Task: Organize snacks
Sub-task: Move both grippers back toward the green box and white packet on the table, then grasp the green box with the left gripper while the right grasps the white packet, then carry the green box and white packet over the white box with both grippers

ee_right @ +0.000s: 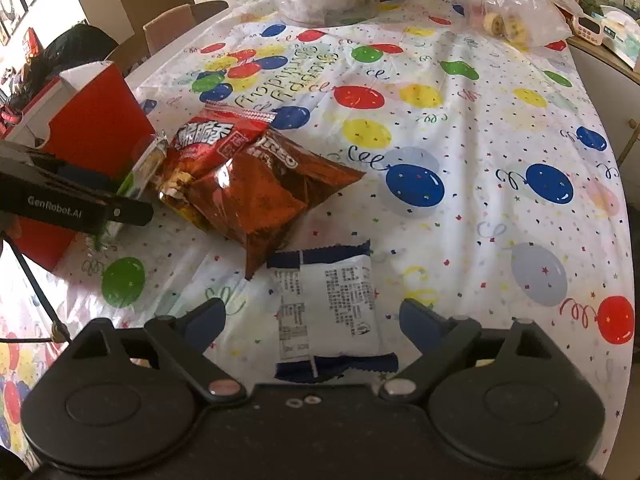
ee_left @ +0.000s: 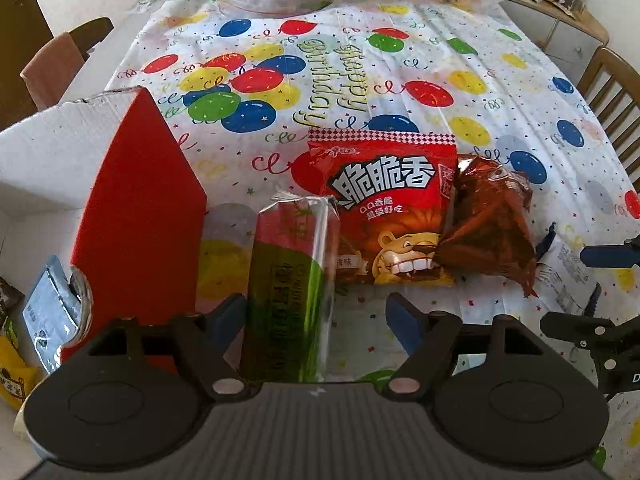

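**Mia:** What is way over on the left?

**Ben:** A big cardboard box, red outside and white inside [ee_left: 140, 200]. Some small packets lie in it, a silver foil one [ee_left: 48, 312] and a yellow one [ee_left: 12, 376].

**Mia:** And next to the box?

**Ben:** A long green and red packet in clear wrap [ee_left: 292, 288]. It lies between the two blue fingers [ee_left: 224, 320] of the left gripper [ee_left: 316, 320]. The fingers are spread wide. The left one looks close to the packet, but I cannot tell if it touches. The right one is well away.

**Mia:** What comes after that?

**Ben:** A red snack bag with a cartoon lion [ee_left: 384, 208], flat on the balloon birthday tablecloth [ee_left: 460, 80]. A shiny brown Oreo bag [ee_right: 264, 196] leans on its right side.

**Mia:** And the other gripper?

**Ben:** The right gripper [ee_right: 312, 320] is spread wide too and grips nothing. A white packet with dark blue ends [ee_right: 328, 308] lies flat on the cloth between its fingers, with a gap on each side. One corner of the brown bag is just beside it.

**Mia:** Anything far back?

**Ben:** Crinkly clear plastic bags [ee_right: 520, 4].
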The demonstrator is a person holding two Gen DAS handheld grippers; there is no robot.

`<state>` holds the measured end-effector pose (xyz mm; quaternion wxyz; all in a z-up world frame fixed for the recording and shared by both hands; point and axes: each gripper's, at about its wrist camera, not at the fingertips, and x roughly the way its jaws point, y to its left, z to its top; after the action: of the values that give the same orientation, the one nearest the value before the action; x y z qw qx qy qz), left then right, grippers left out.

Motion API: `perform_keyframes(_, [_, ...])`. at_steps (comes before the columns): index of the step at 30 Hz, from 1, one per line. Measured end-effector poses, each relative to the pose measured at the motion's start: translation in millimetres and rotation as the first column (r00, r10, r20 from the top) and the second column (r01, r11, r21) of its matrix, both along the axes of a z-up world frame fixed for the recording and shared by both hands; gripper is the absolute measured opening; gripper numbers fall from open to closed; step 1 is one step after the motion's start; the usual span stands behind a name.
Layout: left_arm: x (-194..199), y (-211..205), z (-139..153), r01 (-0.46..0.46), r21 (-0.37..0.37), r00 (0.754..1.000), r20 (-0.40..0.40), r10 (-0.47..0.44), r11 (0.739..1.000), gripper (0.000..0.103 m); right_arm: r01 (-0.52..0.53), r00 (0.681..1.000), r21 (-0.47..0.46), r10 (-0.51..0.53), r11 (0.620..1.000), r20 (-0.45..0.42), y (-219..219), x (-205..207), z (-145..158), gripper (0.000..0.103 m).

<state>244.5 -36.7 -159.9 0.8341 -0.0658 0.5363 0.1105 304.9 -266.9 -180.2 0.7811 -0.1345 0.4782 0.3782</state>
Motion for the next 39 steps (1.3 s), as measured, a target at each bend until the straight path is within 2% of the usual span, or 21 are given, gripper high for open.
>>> perform_keyframes(4, [3,10,-7,-0.039,-0.024,0.999,-0.028,0.039,0.999,0.060,0.001,1.000,-0.009,-0.001,1.000,0.004,2,1,-3,0.083])
perform_keyframes(6, [3,13,-10,-0.046,-0.029,0.998,-0.036,0.045,0.998,0.055,-0.008,1.000,-0.018,0.008,1.000,0.013,4,0,-3,0.079])
perform_keyframes(9, [1,14,-9,-0.048,-0.026,0.998,-0.028,0.047,0.999,0.053,-0.013,0.999,-0.035,0.014,0.999,0.030,6,-2,-5,0.077])
perform_keyframes(12, [-1,17,-8,-0.065,-0.021,0.998,-0.021,0.065,0.998,0.042,-0.011,0.999,-0.040,0.013,0.999,0.043,6,-3,-5,0.076])
perform_keyframes(14, [-2,20,-7,-0.073,-0.031,0.997,-0.016,0.073,0.997,0.040,-0.010,0.998,-0.051,0.013,0.999,0.060,7,-4,-5,0.070])
perform_keyframes(20, [-6,19,-5,-0.090,-0.046,0.996,-0.008,0.090,0.995,0.038,0.015,0.996,-0.059,-0.010,0.998,0.086,5,-7,-4,0.051])
perform_keyframes(22, [-8,20,-3,-0.098,-0.057,0.995,-0.004,0.098,0.994,0.037,0.022,0.996,-0.062,-0.017,0.998,0.087,4,-8,-3,0.048])
perform_keyframes(30, [-25,18,7,-0.097,-0.118,0.995,0.019,0.099,0.988,0.036,0.072,0.997,-0.022,-0.071,0.997,0.040,-3,-18,6,0.046])
perform_keyframes(36, [-47,19,16,-0.099,-0.204,0.994,0.033,0.108,0.974,0.036,0.105,0.994,0.040,-0.105,0.994,-0.002,-13,-37,24,0.046])
perform_keyframes(39, [-56,17,22,-0.094,-0.224,0.994,0.041,0.106,0.970,0.036,0.112,0.994,0.070,-0.111,0.991,-0.017,-14,-50,35,0.045])
